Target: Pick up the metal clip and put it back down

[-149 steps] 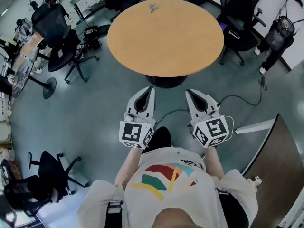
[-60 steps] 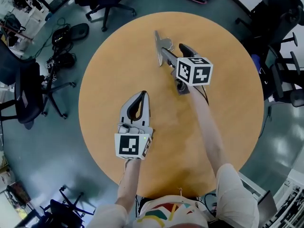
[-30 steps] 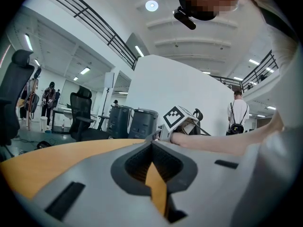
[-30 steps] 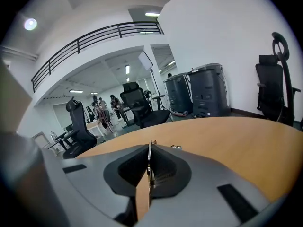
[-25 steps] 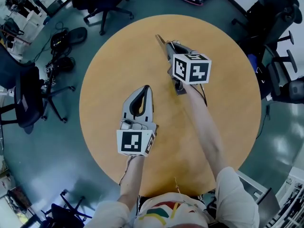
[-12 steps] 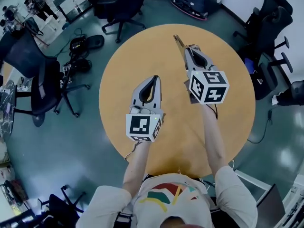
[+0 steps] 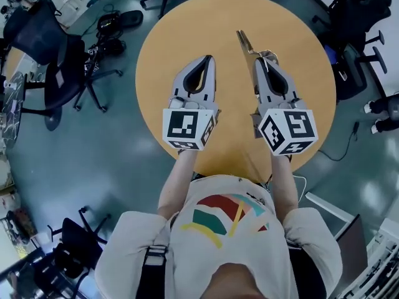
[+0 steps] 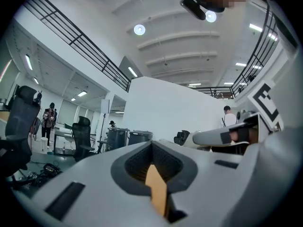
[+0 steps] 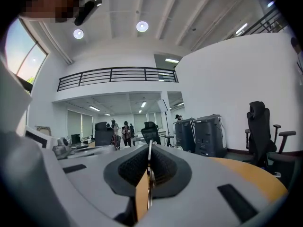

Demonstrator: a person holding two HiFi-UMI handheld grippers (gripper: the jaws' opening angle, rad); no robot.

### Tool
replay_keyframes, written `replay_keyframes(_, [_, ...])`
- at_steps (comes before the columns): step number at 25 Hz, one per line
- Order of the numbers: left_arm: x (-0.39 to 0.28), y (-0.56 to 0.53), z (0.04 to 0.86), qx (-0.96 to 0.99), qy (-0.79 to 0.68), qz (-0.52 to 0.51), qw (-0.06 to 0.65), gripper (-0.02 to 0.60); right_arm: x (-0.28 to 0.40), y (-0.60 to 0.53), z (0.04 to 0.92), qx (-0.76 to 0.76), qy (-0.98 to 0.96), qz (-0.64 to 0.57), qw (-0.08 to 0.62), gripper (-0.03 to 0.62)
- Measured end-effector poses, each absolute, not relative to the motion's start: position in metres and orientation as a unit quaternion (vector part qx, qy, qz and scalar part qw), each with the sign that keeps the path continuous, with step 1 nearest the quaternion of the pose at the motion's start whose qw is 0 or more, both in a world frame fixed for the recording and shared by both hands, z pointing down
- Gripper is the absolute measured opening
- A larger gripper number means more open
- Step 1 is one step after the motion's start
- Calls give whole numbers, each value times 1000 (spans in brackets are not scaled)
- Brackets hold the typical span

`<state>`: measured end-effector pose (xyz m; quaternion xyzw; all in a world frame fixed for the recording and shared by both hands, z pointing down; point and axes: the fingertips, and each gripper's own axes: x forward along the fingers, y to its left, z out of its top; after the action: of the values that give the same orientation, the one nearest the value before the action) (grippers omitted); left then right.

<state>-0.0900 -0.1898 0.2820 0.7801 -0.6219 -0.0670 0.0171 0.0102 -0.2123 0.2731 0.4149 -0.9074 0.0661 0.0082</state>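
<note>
Round wooden table (image 7: pixel 168 36) beneath a lifted clip

The metal clip (image 7: pixel 244 42) juts forward from the right gripper (image 7: pixel 260 58), whose jaws pinch its thin edge. It seems to hang clear of the table, over the far right part. Just beside it, the left gripper (image 7: pixel 210 58) is pressed together on nothing. To set it down well, lower it level until the clip lies flat on bare wood away from the edge, then release.

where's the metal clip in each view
Head view: the metal clip sticks out past the tips of the right gripper, over the far part of the table.
Right gripper view: a thin upright metal edge pinched between the shut jaws, bottom centre.
Left gripper view: not in it.
Shared landmark: the round wooden table.
</note>
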Motion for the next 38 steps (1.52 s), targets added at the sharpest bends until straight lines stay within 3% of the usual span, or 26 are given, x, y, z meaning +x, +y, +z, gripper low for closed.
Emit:
replay_keyframes(10, [-68, -124, 269, 798, -598, -69, 4, 41, 42, -116, 270, 407, -908, 93, -27, 18])
replay_keyframes(21, [-53, -110, 258, 806, -585, -91, -11, 41, 57, -108, 267, 409, -907, 87, -44, 18])
replay_keyframes(38, [-74, -118, 308, 790, -609, -62, 29, 43, 39, -127, 321, 374, -920, 119, 13, 18])
